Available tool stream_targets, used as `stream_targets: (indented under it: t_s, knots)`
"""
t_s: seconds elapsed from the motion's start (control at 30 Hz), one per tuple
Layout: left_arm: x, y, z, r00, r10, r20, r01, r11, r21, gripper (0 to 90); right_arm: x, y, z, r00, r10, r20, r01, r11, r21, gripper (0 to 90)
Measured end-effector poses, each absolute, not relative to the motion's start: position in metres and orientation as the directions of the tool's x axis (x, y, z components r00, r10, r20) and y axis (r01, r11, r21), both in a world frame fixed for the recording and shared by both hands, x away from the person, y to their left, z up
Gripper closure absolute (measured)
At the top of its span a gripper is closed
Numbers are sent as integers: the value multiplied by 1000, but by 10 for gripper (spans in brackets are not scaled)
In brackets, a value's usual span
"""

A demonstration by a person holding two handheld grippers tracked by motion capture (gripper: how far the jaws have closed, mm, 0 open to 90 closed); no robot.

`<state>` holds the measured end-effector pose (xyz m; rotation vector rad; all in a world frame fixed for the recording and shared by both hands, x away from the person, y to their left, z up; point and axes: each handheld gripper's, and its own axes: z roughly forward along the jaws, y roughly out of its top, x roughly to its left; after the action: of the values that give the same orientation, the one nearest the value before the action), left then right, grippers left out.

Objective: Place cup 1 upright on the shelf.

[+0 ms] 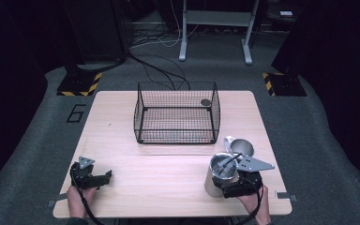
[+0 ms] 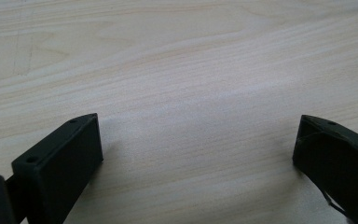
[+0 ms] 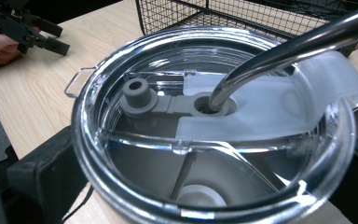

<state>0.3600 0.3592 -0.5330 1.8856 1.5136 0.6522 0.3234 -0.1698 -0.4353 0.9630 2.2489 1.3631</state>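
Note:
A steel tumbler (image 1: 219,176) with a clear lid (image 3: 214,140) and a bent metal straw (image 3: 279,51) stands upright at the table's front right. My right gripper (image 1: 224,185) is shut on its body, one black jaw at each side under the lid rim. A grey stopper (image 3: 137,93) sits on the lid beside the straw hole. At the front left, my left gripper (image 1: 104,177) rests low over bare wood, open wide with nothing between its fingers (image 2: 70,149). It also appears far off in the right gripper view (image 3: 32,32).
A black wire basket (image 1: 177,84) stands at the table's middle back, with a small dark round object (image 1: 206,102) at its far right corner. A second metal cup (image 1: 241,147) with a handle sits just behind the tumbler. Cables and stands lie on the floor beyond.

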Motion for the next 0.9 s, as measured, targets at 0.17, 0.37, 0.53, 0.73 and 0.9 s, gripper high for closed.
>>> stream_targets:
  t_s: [0.17,0.37,0.53,0.73,0.9]
  knots:
    - [360,359,-533,220,976,-5,665,-146,733,12,326,-169,-436,-705,707,56,373,303,877,0]
    - [360,359,-533,220,975,-4,664,-147,733,12,327,-167,-437,-704,708,58,371,297,880,11]
    - [360,360,-533,222,975,-6,668,-148,730,12,326,-165,-438,-697,717,37,350,294,890,22]
    - [360,359,-533,220,976,-4,665,-147,732,12,324,-163,-438,-690,723,12,329,298,896,29]
    - [360,360,-533,223,975,-5,667,-149,730,12,323,-163,-438,-685,728,8,328,298,897,32]
